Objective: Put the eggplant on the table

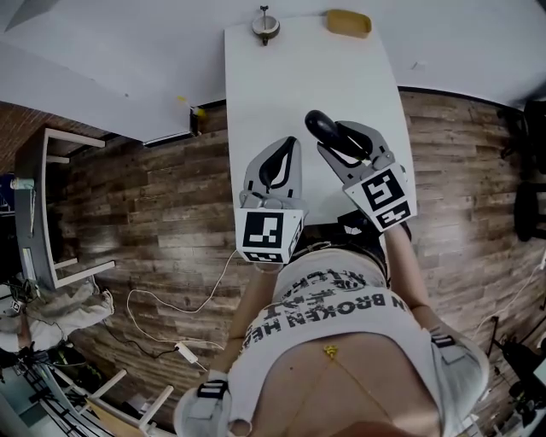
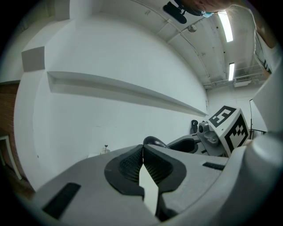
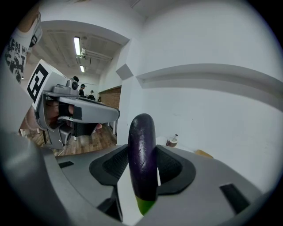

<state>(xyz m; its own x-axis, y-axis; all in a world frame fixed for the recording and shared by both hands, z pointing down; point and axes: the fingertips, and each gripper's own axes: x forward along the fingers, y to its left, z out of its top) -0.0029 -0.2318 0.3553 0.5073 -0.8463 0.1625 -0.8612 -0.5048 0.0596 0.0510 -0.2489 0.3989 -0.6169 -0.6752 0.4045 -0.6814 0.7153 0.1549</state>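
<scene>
- The long white worktop [image 1: 281, 85] runs away from the person over a wood-plank floor [image 1: 145, 188]. Most of it is bare, so there is free room straight ahead of both hands
- The right gripper [image 1: 343, 141] reaches over the near half of the worktop. Its jaws stand apart and pinch the eggplant between the ribbed pads
- The left gripper [image 1: 287, 155] hangs just beside it, on the left. Its jaws are pressed together with nothing between them, so the right hand alone is placed to do the setting down
- The eggplant [image 3: 142, 145] is the task's thing and sits in the right jaws. Its long axis runs along the jaws: the green stem end lies back toward the hand, and the dark rounded end pokes out past the tips toward the far end of the worktop. By my reading it is above the surface and not yet lying on it, so the coming move is straight down, then the jaws spread wider to let go
- A flat yellow dish [image 1: 348, 22] lies at the far end of the worktop, well apart from the hands
- A small round pot [image 1: 265, 27] with a stick standing in it sits near that dish; both are too small here to say what else, if anything, they hold
</scene>
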